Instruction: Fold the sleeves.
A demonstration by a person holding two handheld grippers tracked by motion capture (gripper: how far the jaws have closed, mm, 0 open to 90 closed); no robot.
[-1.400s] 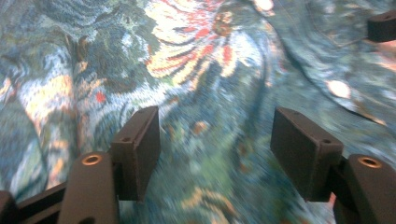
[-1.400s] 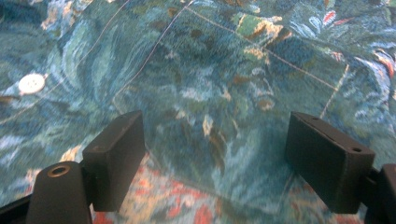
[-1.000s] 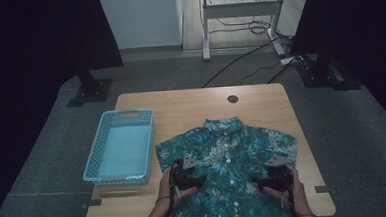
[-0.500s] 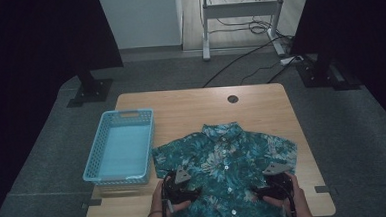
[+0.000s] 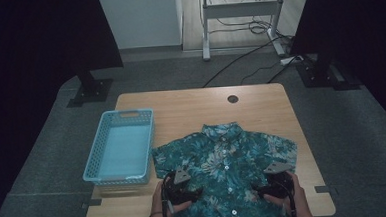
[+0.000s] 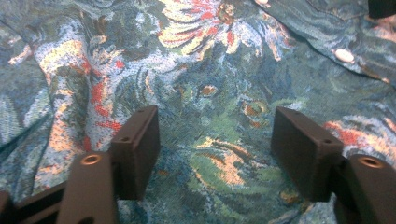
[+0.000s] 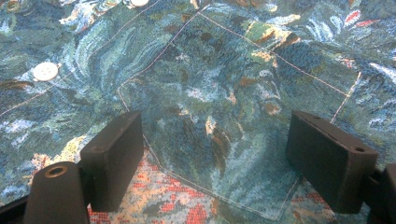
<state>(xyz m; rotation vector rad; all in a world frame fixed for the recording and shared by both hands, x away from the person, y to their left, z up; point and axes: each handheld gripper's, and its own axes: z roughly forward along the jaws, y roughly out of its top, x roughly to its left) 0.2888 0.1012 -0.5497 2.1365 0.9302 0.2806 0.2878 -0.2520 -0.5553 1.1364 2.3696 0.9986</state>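
Note:
A teal short-sleeved shirt (image 5: pixel 224 162) with a flower print lies flat and front up on the wooden table (image 5: pixel 191 108), collar at the far side and hem at the near edge. My left gripper (image 5: pixel 191 191) rests over its lower left part. In the left gripper view its jaws (image 6: pixel 215 121) stand open just above the cloth (image 6: pixel 210 70); they have just been opening, and nothing is pinched between them. My right gripper (image 5: pixel 263 189) sits over the lower right part. Its jaws (image 7: pixel 215 128) are open wide above the chest pocket (image 7: pixel 224 93), not gripping it.
A light blue plastic basket (image 5: pixel 95 163) stands on the table's left side, close to the shirt's left sleeve. A round cable hole (image 5: pixel 233 99) is near the far edge. Bare tabletop lies beyond the collar. Dark stands and cables are on the floor behind.
Both hands have drawn back toward the near edge, and the shirt has slid a little that way with them. The left jaws stand wider than before.

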